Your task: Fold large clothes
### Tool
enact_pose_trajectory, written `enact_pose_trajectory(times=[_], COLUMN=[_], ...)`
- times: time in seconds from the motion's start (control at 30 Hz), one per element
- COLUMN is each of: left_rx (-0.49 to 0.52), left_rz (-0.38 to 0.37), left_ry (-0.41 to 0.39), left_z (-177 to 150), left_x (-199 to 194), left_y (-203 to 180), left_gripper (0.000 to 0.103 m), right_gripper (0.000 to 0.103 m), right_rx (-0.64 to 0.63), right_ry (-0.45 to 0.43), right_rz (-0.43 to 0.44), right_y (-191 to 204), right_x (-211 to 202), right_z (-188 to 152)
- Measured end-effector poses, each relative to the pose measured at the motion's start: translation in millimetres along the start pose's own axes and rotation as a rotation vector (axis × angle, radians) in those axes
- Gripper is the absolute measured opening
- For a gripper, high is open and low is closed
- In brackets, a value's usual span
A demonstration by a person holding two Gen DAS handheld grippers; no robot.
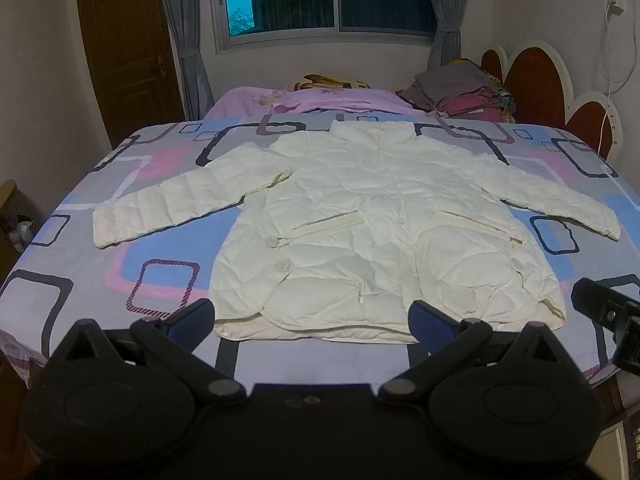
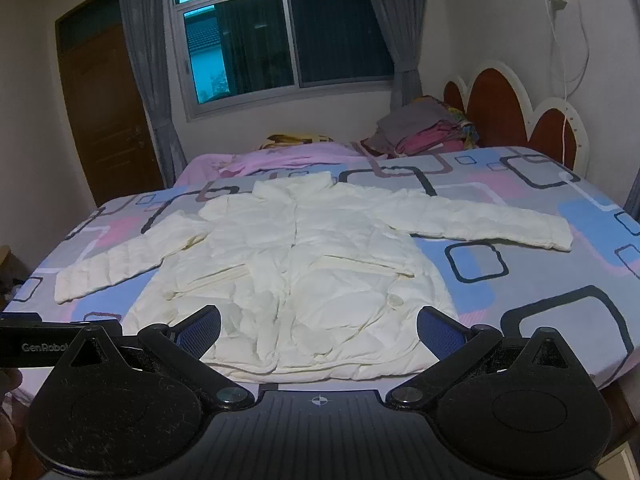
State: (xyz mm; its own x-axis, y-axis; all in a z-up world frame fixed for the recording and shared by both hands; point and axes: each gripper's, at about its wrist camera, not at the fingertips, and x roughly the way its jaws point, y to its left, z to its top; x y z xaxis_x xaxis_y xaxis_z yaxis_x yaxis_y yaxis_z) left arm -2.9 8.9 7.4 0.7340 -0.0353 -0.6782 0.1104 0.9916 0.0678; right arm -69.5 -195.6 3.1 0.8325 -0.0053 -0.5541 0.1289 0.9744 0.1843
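Note:
A cream quilted puffer jacket lies flat on the bed, front up, collar toward the far side and both sleeves spread outward. My left gripper hovers just short of the jacket's hem, wide open with nothing between its blue-padded fingers. My right gripper hangs over the hem too, wide open and holding nothing. In the left wrist view the right gripper's body shows at the right edge; in the right wrist view the left gripper's body shows at the left edge.
The bed wears a grey sheet with pink, blue and black squares. A pile of folded clothes and a pink blanket sit at the far side. A headboard stands right, a wooden door left.

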Motion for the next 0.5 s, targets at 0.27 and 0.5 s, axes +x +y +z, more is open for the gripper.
enact_pose_trajectory(times=[0.27,0.5], left_rx=[0.000,0.002], left_rz=[-0.002,0.000], left_ry=[0.005,0.006], left_z=[-0.7,-0.2], left_x=[0.8,6.6], left_y=[-0.6,-5.4], left_gripper=[0.103,0.103], right_gripper=[0.103,0.103], right_rx=[0.004,0.007], right_ry=[0.003,0.001], right_rz=[-0.005,-0.008], right_y=[-6.3,-10.1], right_x=[3.1,2.5], right_z=[-0.2,-0.9])
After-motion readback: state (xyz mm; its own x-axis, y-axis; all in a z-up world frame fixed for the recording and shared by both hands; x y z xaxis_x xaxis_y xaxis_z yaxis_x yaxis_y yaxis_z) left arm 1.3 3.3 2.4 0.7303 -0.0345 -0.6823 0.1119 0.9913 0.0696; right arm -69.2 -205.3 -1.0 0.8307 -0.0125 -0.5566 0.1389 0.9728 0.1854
